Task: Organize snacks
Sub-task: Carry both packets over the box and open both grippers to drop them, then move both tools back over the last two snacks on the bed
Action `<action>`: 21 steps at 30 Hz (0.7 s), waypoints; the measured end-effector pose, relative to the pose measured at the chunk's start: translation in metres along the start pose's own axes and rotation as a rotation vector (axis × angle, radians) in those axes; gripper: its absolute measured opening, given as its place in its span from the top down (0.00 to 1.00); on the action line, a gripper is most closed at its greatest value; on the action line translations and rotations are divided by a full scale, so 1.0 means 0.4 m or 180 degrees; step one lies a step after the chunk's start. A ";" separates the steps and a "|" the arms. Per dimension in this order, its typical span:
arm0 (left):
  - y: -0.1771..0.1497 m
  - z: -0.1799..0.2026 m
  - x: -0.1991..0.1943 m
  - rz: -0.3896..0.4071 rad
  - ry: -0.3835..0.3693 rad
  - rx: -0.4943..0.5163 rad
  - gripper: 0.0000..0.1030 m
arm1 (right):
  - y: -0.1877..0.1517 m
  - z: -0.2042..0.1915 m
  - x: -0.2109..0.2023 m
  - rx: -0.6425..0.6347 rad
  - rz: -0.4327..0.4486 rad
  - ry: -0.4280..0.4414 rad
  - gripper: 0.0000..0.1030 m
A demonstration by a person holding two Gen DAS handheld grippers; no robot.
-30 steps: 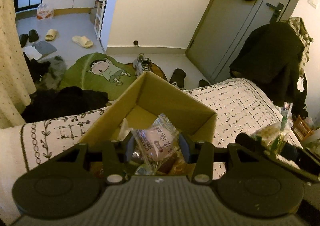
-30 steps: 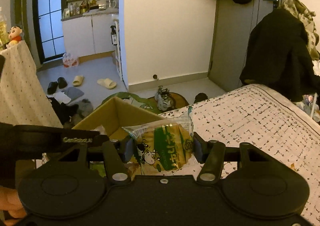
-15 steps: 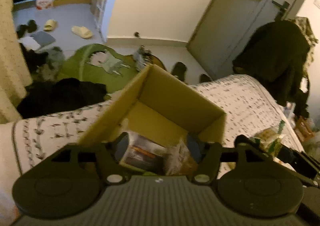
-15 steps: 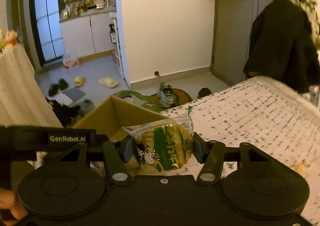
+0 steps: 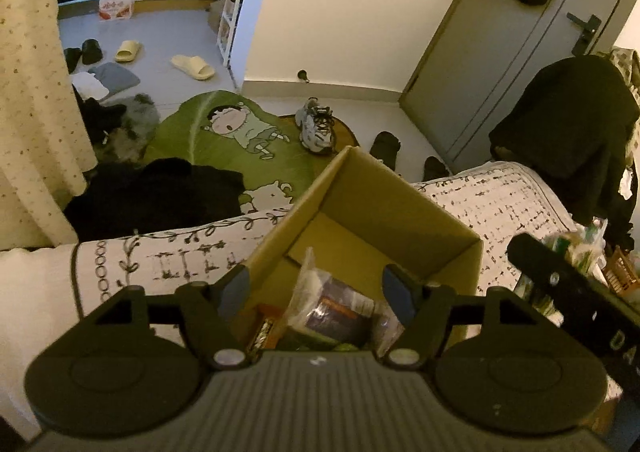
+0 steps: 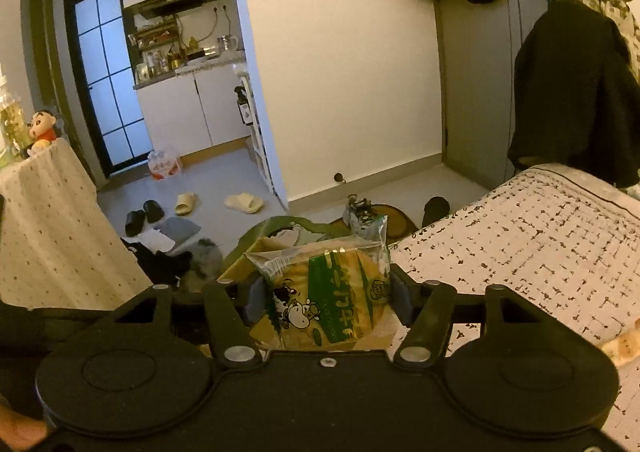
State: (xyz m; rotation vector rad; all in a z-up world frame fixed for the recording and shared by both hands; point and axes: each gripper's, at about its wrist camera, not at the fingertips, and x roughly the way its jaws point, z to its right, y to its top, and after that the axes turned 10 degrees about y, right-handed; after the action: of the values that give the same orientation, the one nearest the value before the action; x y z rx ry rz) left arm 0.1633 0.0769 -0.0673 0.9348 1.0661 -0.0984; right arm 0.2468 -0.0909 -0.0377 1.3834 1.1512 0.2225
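Snack packet (image 6: 328, 296) between right claw (image 6: 326, 298) pads (opening)

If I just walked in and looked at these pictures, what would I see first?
Probably the green snack packet with a cartoon cow, sitting between the fingers of the right gripper, whose jaws are opening. Next, the open cardboard box on the patterned bedspread, with wrapped snacks piled inside under the empty left gripper, whose jaws are opening too. On the floor beyond lies a green cartoon rug.
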 end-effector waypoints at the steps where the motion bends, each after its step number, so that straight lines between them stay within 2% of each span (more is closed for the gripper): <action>1: -0.001 -0.001 -0.005 0.0008 0.0022 0.0020 0.31 | 0.000 0.002 0.003 0.0008 -0.0030 -0.0024 0.29; 3: -0.003 -0.002 -0.018 0.0012 0.0058 0.0034 0.31 | -0.001 0.004 -0.003 0.0016 -0.0041 -0.0065 0.20; 6: -0.003 -0.002 -0.033 0.0011 0.0048 0.0037 0.30 | 0.005 0.012 -0.026 0.0041 -0.0048 -0.0081 0.18; 9: -0.003 0.003 -0.055 0.0051 0.0061 0.0082 0.24 | 0.008 0.021 -0.058 0.0113 -0.0053 -0.0129 0.12; 16: -0.012 0.026 -0.095 0.0117 0.0016 0.0202 0.21 | 0.012 0.026 -0.122 -0.0080 -0.0124 -0.0404 0.04; 18: -0.018 0.036 -0.102 0.0104 0.0047 0.0226 0.19 | 0.016 0.031 -0.142 -0.0110 -0.0128 -0.0412 0.00; 21: -0.031 0.045 -0.110 0.0106 0.0095 0.0265 0.16 | 0.023 0.045 -0.177 -0.0110 -0.0109 -0.0389 0.00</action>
State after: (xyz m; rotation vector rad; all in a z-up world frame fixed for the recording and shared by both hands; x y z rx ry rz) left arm 0.1471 0.0410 -0.0376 1.0316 1.0800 -0.1021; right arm 0.2303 -0.1511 0.0015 1.3276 1.0642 0.1310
